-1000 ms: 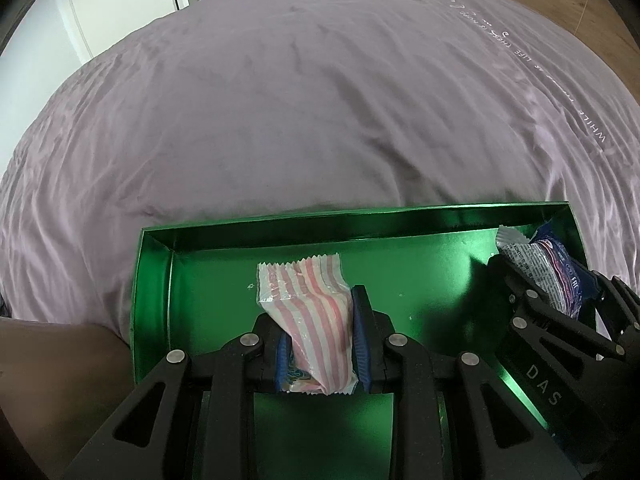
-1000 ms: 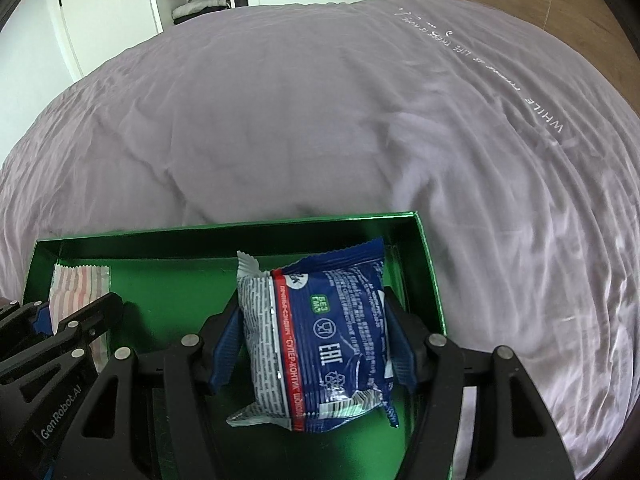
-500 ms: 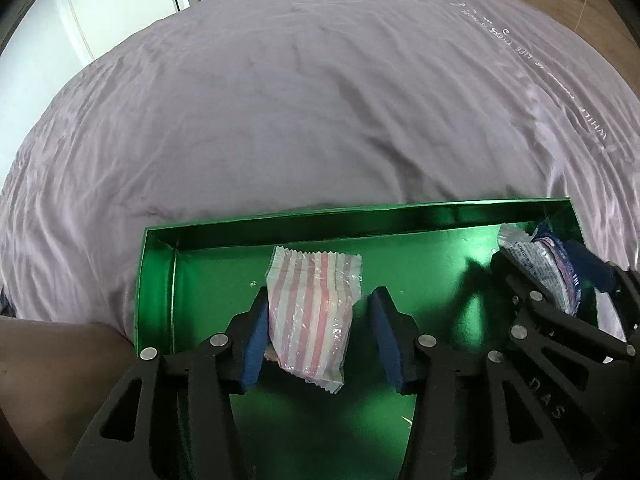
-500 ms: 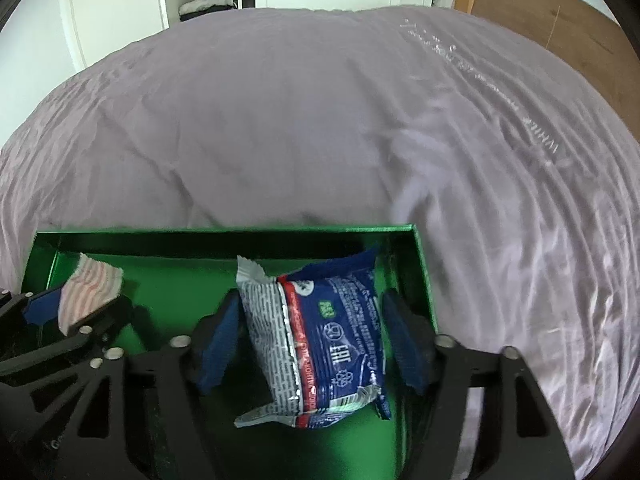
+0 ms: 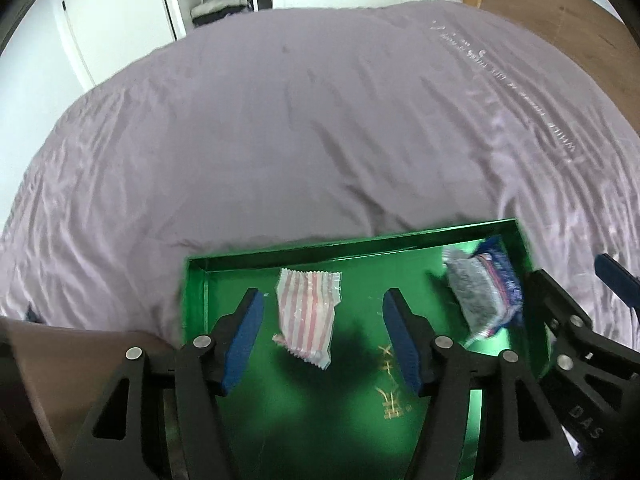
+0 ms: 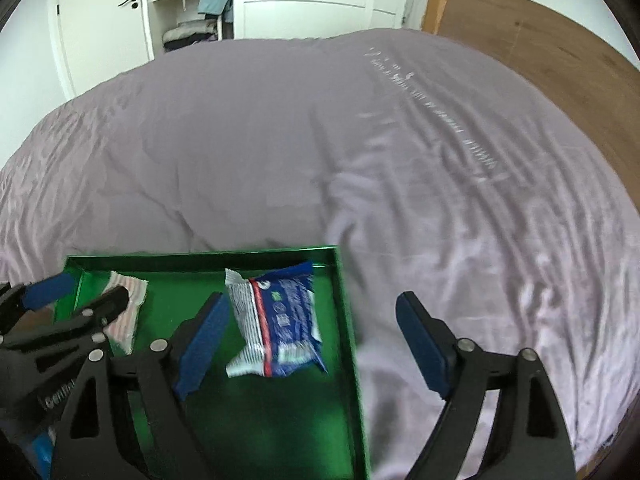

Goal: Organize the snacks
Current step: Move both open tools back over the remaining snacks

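Snacks lie loose in the green tray (image 5: 532, 300) on the purple bed (image 5: 300, 132): a pink-striped packet (image 5: 307, 314) towards its left, a blue packet (image 6: 280, 316) by its right wall. The left gripper (image 5: 322, 334) has its jaws spread wide around the striped one without touching it. The right gripper (image 6: 310, 344) is likewise wide open, one jaw beside the blue packet, the other past the tray wall.

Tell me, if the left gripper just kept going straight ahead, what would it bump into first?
Probably the striped packet lying in the green tray, right between the open left gripper's fingers. Depth is hard to judge.
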`<act>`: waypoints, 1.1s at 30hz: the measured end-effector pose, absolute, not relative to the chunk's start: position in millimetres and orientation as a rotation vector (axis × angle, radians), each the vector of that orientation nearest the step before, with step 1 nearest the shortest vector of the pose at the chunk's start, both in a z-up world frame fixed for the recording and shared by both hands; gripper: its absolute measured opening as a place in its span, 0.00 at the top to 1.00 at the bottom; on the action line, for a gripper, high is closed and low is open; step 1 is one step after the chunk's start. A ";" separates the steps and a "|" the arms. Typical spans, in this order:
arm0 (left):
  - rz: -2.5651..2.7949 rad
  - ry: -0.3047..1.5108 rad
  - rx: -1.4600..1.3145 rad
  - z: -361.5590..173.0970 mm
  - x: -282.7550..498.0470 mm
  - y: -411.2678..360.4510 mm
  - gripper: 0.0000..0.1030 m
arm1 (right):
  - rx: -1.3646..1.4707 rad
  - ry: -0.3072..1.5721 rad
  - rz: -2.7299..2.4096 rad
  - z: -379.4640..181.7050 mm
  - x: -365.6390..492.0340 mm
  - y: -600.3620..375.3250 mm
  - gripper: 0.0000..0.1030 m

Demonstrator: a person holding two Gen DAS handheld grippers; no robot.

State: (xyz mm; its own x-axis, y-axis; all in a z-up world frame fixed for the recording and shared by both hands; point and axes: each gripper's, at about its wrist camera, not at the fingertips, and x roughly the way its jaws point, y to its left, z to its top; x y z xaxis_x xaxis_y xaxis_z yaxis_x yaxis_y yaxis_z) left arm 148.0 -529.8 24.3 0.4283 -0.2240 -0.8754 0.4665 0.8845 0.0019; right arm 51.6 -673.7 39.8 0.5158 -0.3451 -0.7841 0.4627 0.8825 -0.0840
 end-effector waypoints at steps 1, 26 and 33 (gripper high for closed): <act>-0.442 1.043 0.263 30.4 144.8 -528.1 0.45 | 0.148 0.906 -0.493 45.8 44.3 -672.6 0.00; -0.853 0.926 0.378 168.3 -22.4 -433.4 0.44 | 0.200 0.888 -0.621 160.4 -148.1 -564.0 0.00; -0.834 0.879 0.449 200.1 -28.7 -314.8 0.44 | 0.198 0.937 -0.579 186.2 -178.5 -478.9 0.00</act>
